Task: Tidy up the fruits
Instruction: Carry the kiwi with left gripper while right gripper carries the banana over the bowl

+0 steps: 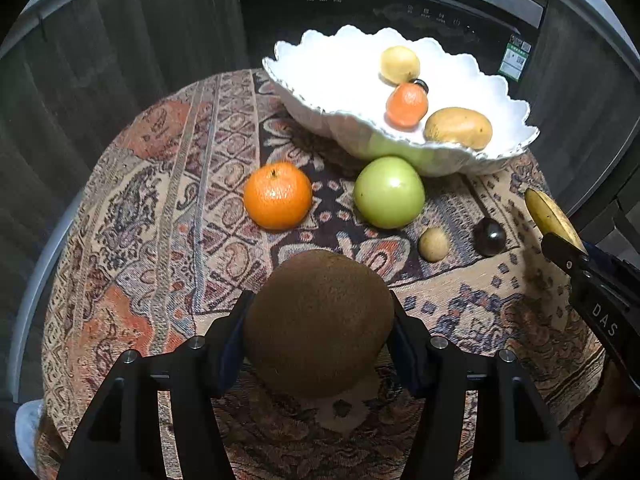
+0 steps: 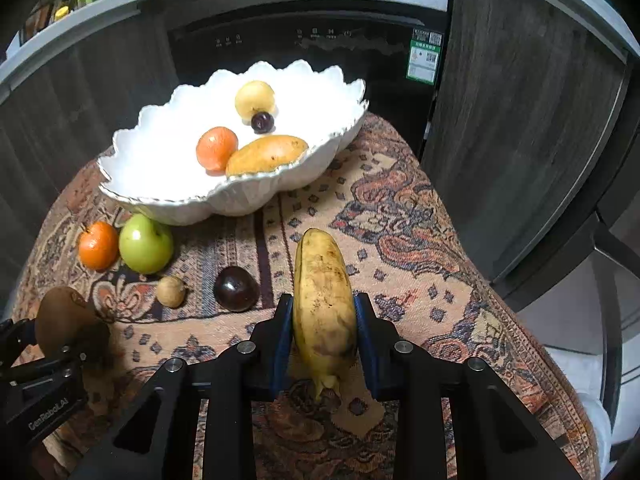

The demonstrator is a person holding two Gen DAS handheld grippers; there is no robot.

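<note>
Kiwi (image 1: 319,322) clamped between the fingers of the left gripper (image 1: 320,316), jaws pressed to its two sides, held above the patterned cloth (image 1: 160,220) at 6 o'clock in the left wrist view. Right gripper (image 2: 324,320) likewise closed on a spotted yellow banana (image 2: 324,304), which stands lengthwise between the blue pads (image 2: 282,332), tip pointing to 12 o'clock; in the left wrist view the banana tip shows at 3 o'clock. On the cloth beyond the kiwi: an orange (image 1: 278,195) at 11 o'clock, a green apple (image 1: 389,192) at 1 o'clock just beside the bowl's near wall, then a small tan round fruit (image 1: 433,244) and a dark round fruit (image 1: 489,237) toward 2 o'clock, near each other but apart. White scalloped bowl (image 1: 320,92) sits farther out at 12 to 1 o'clock. Inside it: a pale yellow fruit (image 1: 399,65), a small dark fruit (image 2: 262,121) touching it, a second orange (image 1: 407,104), and a mango (image 1: 458,127) lying against the near rim. Dark appliance front (image 1: 360,12) with a green label (image 1: 514,58) stands behind the bowl.
</note>
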